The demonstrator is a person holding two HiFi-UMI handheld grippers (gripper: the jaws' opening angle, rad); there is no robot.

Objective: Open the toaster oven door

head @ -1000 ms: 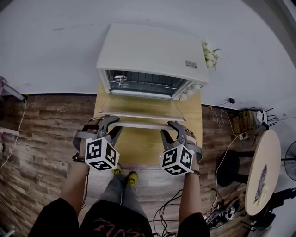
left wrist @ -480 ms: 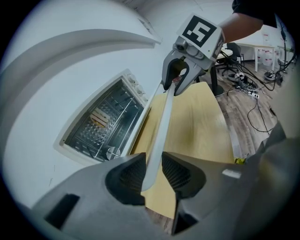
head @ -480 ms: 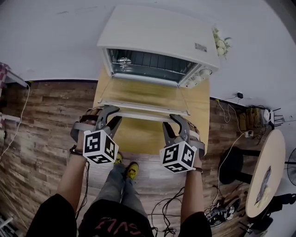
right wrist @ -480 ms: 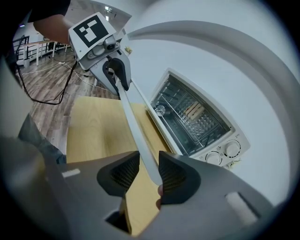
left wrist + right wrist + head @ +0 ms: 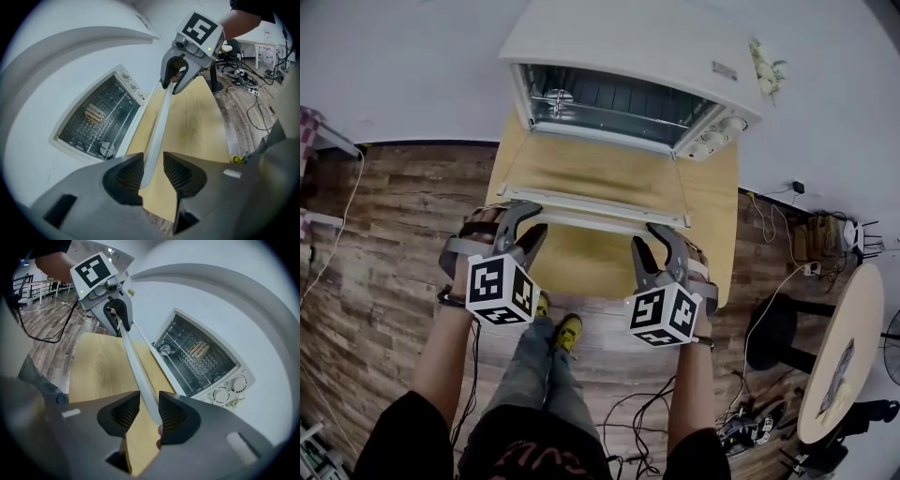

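Observation:
The white toaster oven (image 5: 628, 37) stands at the back of a wooden table (image 5: 712, 216). Its glass door (image 5: 591, 178) hangs swung down, nearly flat. Both grippers are on the long white door handle (image 5: 591, 217). My left gripper (image 5: 528, 225) is at the handle's left end; its jaws are opening, and the handle (image 5: 159, 126) lies between them with a gap at one pad. My right gripper (image 5: 654, 242) is at the right end, and its pads press on the handle (image 5: 136, 366). A wire rack shows inside the oven (image 5: 197, 357).
Control knobs (image 5: 229, 387) sit on the oven's right side, with white flowers (image 5: 766, 70) beside it. The person's feet (image 5: 567, 333) stand at the table's front edge. Cables (image 5: 741, 422), a black stool (image 5: 769, 337) and a round table (image 5: 839, 347) are to the right.
The door has swung further down and out from the oven, with both grippers staying on its handle. The head view has shifted, so the oven sits higher in the picture.

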